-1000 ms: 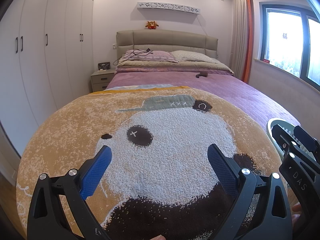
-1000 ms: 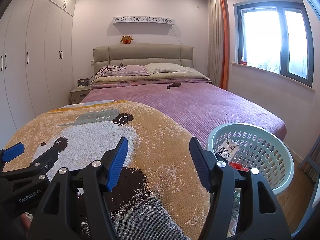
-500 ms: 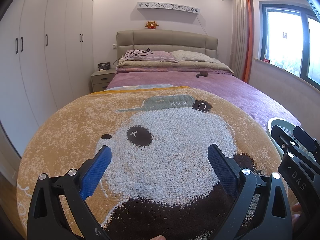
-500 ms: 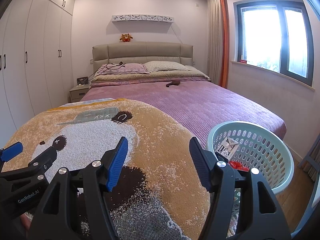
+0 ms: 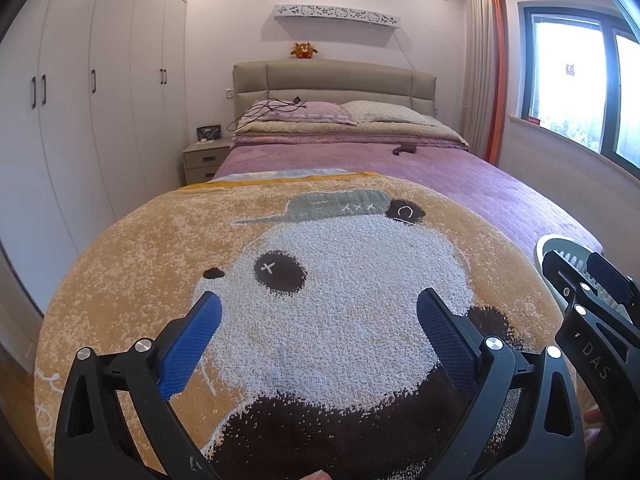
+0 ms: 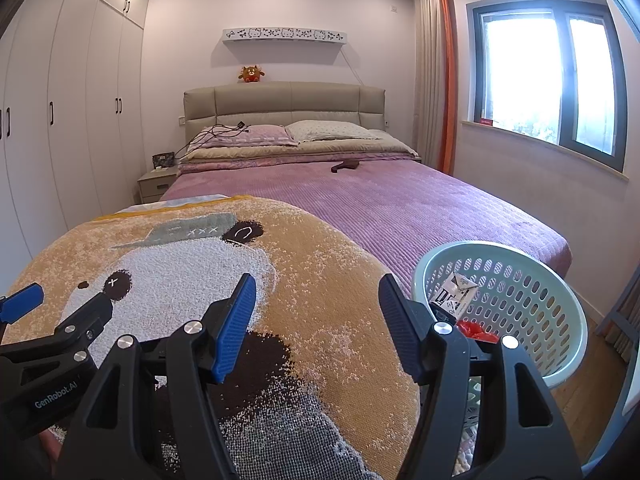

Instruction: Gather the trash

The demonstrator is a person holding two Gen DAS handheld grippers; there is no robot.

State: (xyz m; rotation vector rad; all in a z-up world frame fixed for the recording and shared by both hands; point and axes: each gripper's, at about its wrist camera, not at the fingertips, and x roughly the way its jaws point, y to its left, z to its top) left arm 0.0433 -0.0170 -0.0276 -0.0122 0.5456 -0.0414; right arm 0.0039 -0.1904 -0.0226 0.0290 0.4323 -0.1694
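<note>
The left gripper [image 5: 318, 316] has its jaws spread wide with nothing between them, its blue pads [image 5: 190, 346] poised over the white face of the panda on the blanket [image 5: 160, 240]. The right gripper [image 6: 316, 308] also stands parted, a little narrower, and empty; its pads [image 6: 236, 322] hang over the orange and dark part of the same blanket, near the bed's corner.

Just beside the right gripper, on its right, sits a pale green basket [image 6: 560, 320] with holes in its wall, on the wooden floor [image 6: 592, 360] at the foot of the bed. Inside it lie the trash pieces: a white printed carton [image 6: 456, 292] leaning against the inner wall and a red wrapper [image 6: 476, 330] lower down, partly hidden behind the gripper's finger. In the left view only the basket's rim shows, behind the right gripper.

The blanket covers the near end of a bed with a purple cover [image 6: 400, 208]. Farther up lies a small dark object [image 6: 345, 166], too far to identify, then pillows [image 6: 328, 130] with a black cable [image 6: 218, 132] across one. A plush toy [image 6: 251, 73] sits on the headboard, wardrobes [image 6: 80, 120] line the left wall, and a window [image 6: 548, 80] is on the right
</note>
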